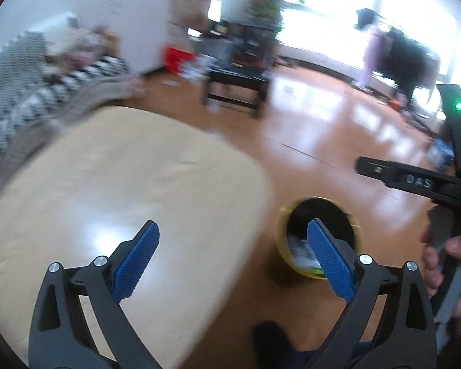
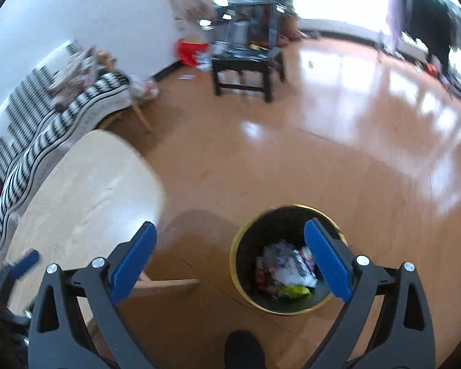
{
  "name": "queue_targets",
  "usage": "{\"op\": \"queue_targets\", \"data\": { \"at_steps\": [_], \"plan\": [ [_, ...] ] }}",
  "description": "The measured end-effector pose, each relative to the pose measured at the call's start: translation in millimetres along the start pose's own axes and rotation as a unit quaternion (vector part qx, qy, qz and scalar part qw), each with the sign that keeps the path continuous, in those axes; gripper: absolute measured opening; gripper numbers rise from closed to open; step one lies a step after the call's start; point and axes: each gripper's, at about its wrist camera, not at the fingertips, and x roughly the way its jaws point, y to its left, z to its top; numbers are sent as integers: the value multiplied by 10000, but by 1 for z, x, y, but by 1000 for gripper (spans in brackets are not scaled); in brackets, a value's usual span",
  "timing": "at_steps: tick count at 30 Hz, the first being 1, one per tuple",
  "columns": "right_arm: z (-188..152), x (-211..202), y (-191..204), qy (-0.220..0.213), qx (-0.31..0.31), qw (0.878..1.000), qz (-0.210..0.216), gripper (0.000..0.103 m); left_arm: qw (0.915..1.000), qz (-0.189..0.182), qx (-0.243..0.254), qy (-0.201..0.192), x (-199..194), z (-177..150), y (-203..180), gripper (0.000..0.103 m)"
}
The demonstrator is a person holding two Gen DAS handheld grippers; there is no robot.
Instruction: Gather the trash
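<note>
One bin is seen on the wooden floor, just beside the pale table. It is round, with a black inside and a yellow-gold rim and outer wall. Crumpled trash is piled at its bottom: white and grey paper, some pink and red wrappers, and one bright yellow-green piece at the near side. The separate pieces cannot be counted, since they are tangled together. In the left wrist view the same bin is shown partly behind a blue pad, with white scraps visible inside.

Two grippers are present. The left gripper is held spread wide with nothing between its two blue pads; one pad is seen over the table, the other over the bin. The right gripper is likewise spread apart and nothing is gripped; its two blue pads are held above the floor and the bin. In the left wrist view the right gripper's black body is seen from the side, held by one hand.

Farther off, one dark low table, one striped sofa and one red box are seen, all blurred. One dark shoe tip is visible at the lower edge.
</note>
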Motion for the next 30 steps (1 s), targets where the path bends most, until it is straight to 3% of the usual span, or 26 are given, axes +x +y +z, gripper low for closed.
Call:
{"op": "queue_targets", "data": {
  "at_steps": [6, 9, 11, 13, 18, 21, 25, 30],
  "plan": [
    [-11, -11, 130, -42, -967, 9924, 756, 94, 9930, 978, -654, -74, -72, -42, 113, 94],
    [-31, -20, 211, -47, -1632, 9789, 1226, 94, 9816, 1426, -1271, 18, -113, -83, 177, 94],
    [-51, -26, 263, 7, -2064, 9666, 1522, 94, 9700, 1747, -1689, 52, -138, -106, 212, 94],
    [-75, -30, 312, 117, -2485, 9512, 1824, 95, 9521, 2141, -2183, 95, -163, -133, 248, 94],
    [-123, -33, 399, 308, -3185, 9210, 2222, 95, 9140, 2722, -3006, -57, -208, -183, 309, 94],
    [-144, -35, 437, 341, -3456, 9092, 2295, 95, 9015, 2842, -3264, -37, -218, -203, 333, 94],
    [-157, -31, 456, 387, -3590, 9037, 2301, 95, 8971, 2922, -3314, 82, -219, -212, 348, 94],
    [-158, -21, 457, 457, -3527, 9076, 2232, 95, 8998, 2865, -3288, 104, -219, -220, 360, 94]
  ]
}}
